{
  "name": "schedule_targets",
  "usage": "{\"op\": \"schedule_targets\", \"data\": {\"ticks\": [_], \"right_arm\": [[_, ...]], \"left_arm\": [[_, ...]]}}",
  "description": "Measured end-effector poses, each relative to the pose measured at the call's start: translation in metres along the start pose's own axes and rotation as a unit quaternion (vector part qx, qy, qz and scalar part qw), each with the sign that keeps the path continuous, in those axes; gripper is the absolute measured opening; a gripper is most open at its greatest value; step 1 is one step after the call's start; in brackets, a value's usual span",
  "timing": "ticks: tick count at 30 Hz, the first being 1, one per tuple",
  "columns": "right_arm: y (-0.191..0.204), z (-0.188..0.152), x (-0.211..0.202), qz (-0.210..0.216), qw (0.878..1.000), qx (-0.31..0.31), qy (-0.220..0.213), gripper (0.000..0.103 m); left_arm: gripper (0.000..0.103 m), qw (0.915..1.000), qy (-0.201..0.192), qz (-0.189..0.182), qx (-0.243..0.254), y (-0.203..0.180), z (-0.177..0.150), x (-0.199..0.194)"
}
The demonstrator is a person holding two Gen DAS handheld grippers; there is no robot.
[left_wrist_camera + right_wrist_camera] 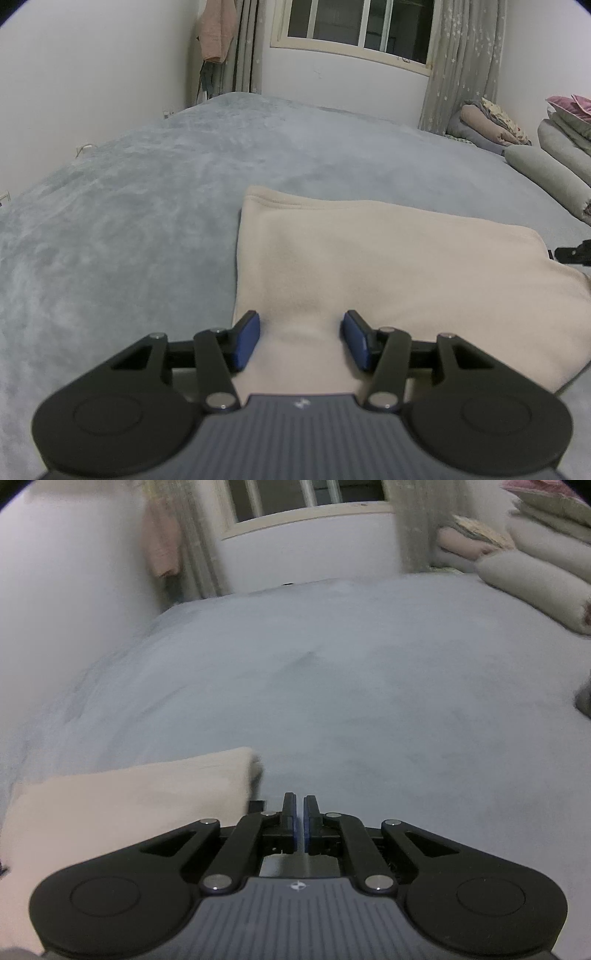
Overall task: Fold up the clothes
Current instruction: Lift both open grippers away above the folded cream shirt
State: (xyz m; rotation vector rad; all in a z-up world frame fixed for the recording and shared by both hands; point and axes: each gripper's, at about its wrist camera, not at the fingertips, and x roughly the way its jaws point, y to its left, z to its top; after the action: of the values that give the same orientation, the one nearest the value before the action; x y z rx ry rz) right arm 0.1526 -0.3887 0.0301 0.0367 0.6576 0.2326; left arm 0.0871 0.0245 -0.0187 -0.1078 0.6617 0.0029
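A cream fleece garment [388, 266] lies folded into a rough rectangle on the grey-blue bed cover [129, 221]. My left gripper [300, 338] stands open over its near edge, blue pads on either side of the cloth, nothing pinched between them. In the right wrist view the same cream garment [122, 812] lies at lower left. My right gripper [300, 821] is shut with nothing in it, hovering over the bare bed cover [332, 686] just right of the garment's corner. The tip of the right gripper [574, 253] shows at the right edge of the left wrist view.
Rolled grey bedding [546, 173] and a stack of folded blankets [487, 125] sit along the far right of the bed. A window [354, 26] with curtains is behind. A pink garment [218, 29] hangs in the far left corner by the wall.
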Motion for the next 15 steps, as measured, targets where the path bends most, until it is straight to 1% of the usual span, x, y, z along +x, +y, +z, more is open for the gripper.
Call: {"op": "schedule_targets", "data": {"ticks": [2,4,5,6,7,8,9,13,15], "right_arm": [[0.009,-0.001,-0.005,0.013,1.0,-0.015,-0.002,0.008],[0.018,-0.003,-0.011,0.026,0.999,-0.03,-0.004,0.012],[0.022,-0.004,-0.013,0.032,0.999,-0.038,-0.005,0.016],[0.032,-0.006,-0.015,0.039,0.998,-0.054,-0.003,0.025],[0.044,-0.009,-0.017,0.047,0.996,-0.073,0.0,0.029],[0.056,-0.013,-0.018,0.055,0.994,-0.093,0.003,0.037],[0.068,-0.016,-0.02,0.062,0.992,-0.112,0.006,0.042],[0.088,-0.03,-0.013,0.052,0.991,-0.121,0.018,0.042],[0.097,-0.037,-0.01,0.046,0.991,-0.124,0.024,0.045]], "left_arm": [[0.048,1.0,-0.001,0.002,0.002,-0.001,0.0,0.0],[0.048,1.0,0.0,0.005,0.003,-0.002,0.001,-0.001],[0.048,1.0,0.001,0.006,0.002,-0.003,0.001,-0.001],[0.048,1.0,0.001,0.009,0.002,-0.004,0.001,-0.001],[0.048,0.9999,0.001,0.012,0.002,-0.005,0.001,-0.001],[0.049,0.9999,0.002,0.015,0.003,-0.007,0.002,-0.001],[0.049,0.9998,0.002,0.018,0.004,-0.008,0.002,-0.001],[0.049,0.9997,0.003,0.024,0.005,-0.01,0.003,-0.001],[0.049,0.9997,0.003,0.024,0.005,-0.01,0.004,-0.001]]}}
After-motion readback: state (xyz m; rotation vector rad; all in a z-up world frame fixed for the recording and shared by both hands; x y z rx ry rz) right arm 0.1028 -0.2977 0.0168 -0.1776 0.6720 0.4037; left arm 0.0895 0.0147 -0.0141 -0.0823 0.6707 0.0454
